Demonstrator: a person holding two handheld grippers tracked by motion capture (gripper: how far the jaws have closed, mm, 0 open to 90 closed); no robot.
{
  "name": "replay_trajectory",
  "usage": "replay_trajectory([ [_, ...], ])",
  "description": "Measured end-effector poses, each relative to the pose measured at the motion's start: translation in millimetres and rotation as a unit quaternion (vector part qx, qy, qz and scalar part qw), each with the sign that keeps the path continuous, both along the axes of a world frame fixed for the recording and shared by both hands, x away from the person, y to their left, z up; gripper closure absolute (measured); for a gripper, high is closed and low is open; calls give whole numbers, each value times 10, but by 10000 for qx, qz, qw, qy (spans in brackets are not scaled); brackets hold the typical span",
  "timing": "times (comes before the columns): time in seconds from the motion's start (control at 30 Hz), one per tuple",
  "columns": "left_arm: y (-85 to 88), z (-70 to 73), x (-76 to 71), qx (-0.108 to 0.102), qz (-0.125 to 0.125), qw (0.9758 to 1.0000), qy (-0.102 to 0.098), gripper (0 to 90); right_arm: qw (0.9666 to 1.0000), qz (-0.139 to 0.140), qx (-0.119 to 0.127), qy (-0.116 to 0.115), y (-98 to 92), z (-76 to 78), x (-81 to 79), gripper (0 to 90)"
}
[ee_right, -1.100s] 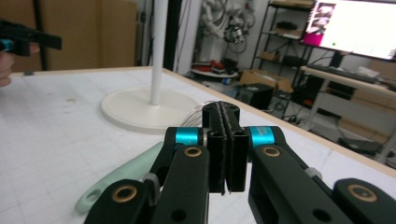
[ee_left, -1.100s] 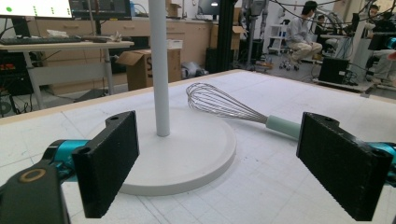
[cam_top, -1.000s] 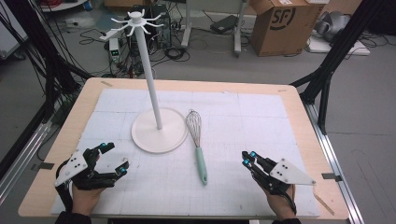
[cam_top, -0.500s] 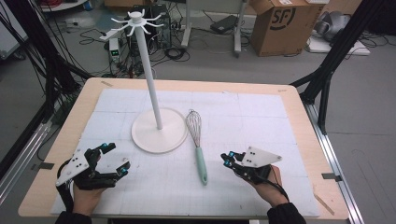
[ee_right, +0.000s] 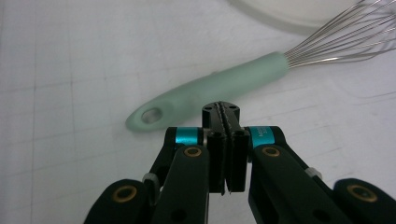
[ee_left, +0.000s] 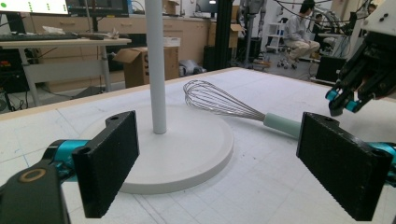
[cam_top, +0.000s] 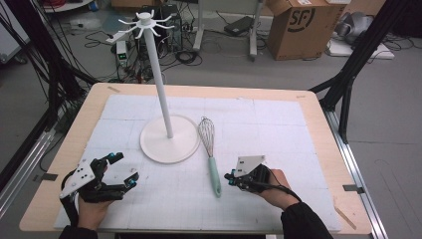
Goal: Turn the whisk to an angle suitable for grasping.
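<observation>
A wooden table (cam_top: 318, 107) topped with a white gridded mat (cam_top: 259, 124) stands in a workshop cluttered with cables and a cardboard box (cam_top: 298, 25). The whisk (cam_top: 211, 154) lies flat on the mat beside the white stand (cam_top: 166, 134). The right gripper (cam_top: 232, 178), jaws pressed together and empty, sits just beside its mint handle; the left gripper (cam_top: 122, 169) gapes wide, well apart.

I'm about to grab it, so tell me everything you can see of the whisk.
The whisk lies flat on the white mat, wire balloon pointing away from the person, beside the stand's round base. Its silver wires join a mint-green handle, matte like silicone or plastic, with a hanging hole at its end. Nothing grips it; the right gripper, jaws shut, sits just right of the handle.
</observation>
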State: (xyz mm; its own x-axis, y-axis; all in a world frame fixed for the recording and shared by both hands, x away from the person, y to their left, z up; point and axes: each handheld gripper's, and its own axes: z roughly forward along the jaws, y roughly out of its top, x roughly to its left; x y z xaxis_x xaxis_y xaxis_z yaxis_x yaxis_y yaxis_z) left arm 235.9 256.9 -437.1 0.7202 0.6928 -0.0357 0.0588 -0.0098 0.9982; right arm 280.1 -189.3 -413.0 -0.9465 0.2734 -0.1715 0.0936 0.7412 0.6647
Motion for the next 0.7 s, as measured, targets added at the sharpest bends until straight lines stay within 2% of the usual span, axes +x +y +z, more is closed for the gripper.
replay_trajectory([
  [0.1,3,0,-1,-10,7,10000,15,136,9993,147,-318,137,62,-60,-6,897],
  [0.3,9,1,-1,-39,26,10000,21,136,9962,367,-741,284,176,-153,-27,897],
  [0.47,6,0,0,-4,15,10000,29,136,9946,491,-875,269,277,-184,-41,896],
  [0.7,9,1,1,-27,25,10000,20,136,9935,616,-901,321,434,-181,-16,896],
])
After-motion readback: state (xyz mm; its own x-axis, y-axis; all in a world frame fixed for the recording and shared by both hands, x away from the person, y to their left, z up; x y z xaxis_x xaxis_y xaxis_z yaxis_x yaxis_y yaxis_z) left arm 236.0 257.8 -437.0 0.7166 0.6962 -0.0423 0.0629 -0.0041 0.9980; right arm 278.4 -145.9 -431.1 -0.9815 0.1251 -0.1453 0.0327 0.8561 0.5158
